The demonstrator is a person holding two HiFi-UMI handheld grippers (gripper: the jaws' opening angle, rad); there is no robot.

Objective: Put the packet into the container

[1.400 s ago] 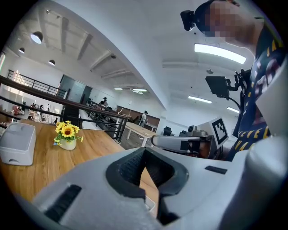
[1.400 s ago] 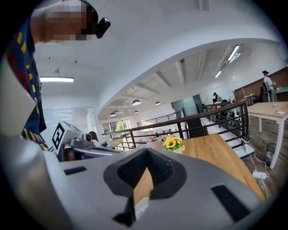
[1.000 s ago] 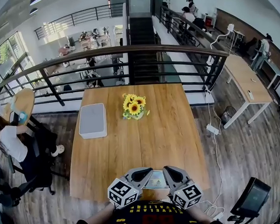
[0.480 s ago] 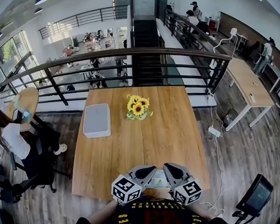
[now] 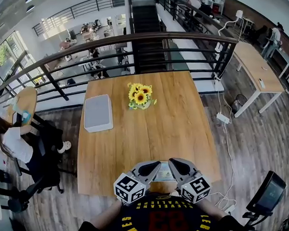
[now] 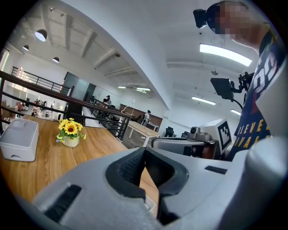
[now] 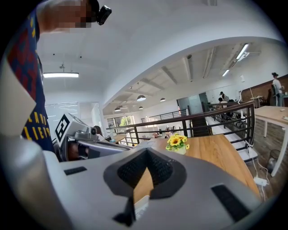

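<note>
- Grey left gripper (image 5: pixel 152 166) and grey right gripper (image 5: pixel 174 162), both closed, empty, flank a flat pale packet (image 5: pixel 163 172) on the brown wooden table (image 5: pixel 182 121).
- Grey lidded container (image 5: pixel 97 112) sits well apart.

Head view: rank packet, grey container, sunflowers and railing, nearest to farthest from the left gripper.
1. Packet, beside the left gripper, near edge.
2. Grey container, far left, and sunflowers, far centre: too close to call.
3. Railing, past the far edge.
</note>
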